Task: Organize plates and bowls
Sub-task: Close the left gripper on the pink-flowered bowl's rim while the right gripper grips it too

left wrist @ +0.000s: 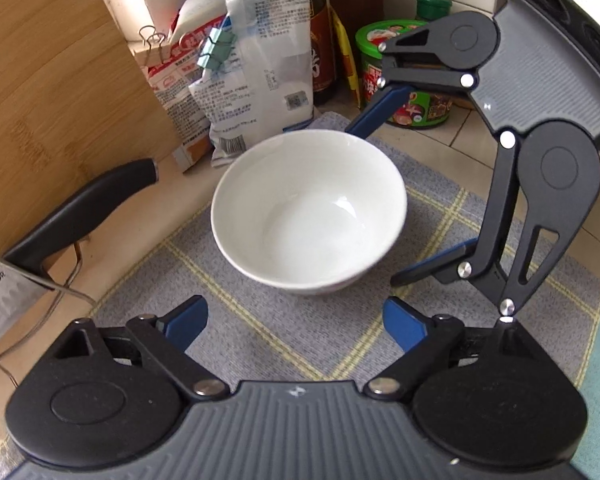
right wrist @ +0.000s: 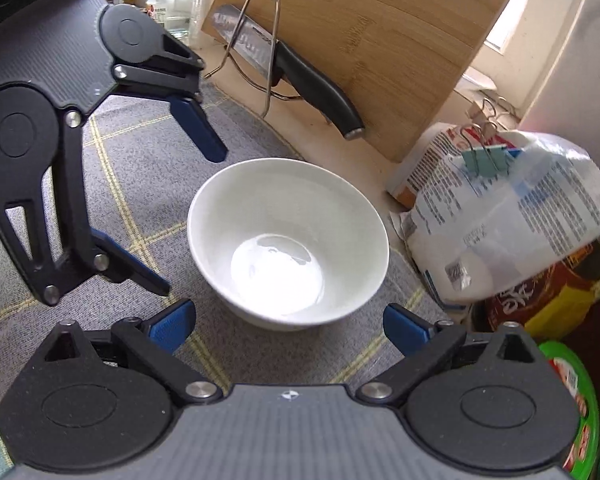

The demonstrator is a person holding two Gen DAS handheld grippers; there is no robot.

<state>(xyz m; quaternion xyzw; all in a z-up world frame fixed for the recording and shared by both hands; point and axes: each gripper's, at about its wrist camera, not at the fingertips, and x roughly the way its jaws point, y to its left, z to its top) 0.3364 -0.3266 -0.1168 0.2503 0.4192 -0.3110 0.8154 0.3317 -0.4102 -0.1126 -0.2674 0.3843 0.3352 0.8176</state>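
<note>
**Left wrist and right wrist views: white bowl between two spread claws**

Left wrist view: the left gripper [left wrist: 296, 322] holds its blue-padded fingers wide apart, gripping nothing. Just ahead of them a white bowl [left wrist: 308, 210] stands upright on a grey checked mat [left wrist: 260, 332] with yellow lines. The bowl holds nothing and touches neither claw. On the bowl's far right side the right gripper [left wrist: 400, 196] reaches in, its own fingers spread wide; one blue pad sits near the bowl's far rim, the other near its lower right side. Behind the bowl stand a white printed bag [left wrist: 260, 64] shut with a teal binder clip [left wrist: 216, 50], a dark sauce bottle [left wrist: 322, 36] and a green-lidded tub [left wrist: 404, 76]. A bamboo cutting board [left wrist: 52, 92] leans at the left, with a black-handled knife [left wrist: 80, 212] in a wire rack [left wrist: 48, 308] before it.

Right wrist view: the right gripper [right wrist: 288, 322] has its fingers well apart, empty, with the bowl [right wrist: 288, 240] just beyond them on the mat [right wrist: 140, 184]. The left gripper [right wrist: 180, 216] comes in from the left, also spread open, its pads near the bowl but apart from it. The knife [right wrist: 300, 76] rests in the wire rack [right wrist: 268, 52] against the cutting board [right wrist: 380, 40]. The clipped bag [right wrist: 512, 216] lies to the right, above the green tub [right wrist: 572, 408].
</note>
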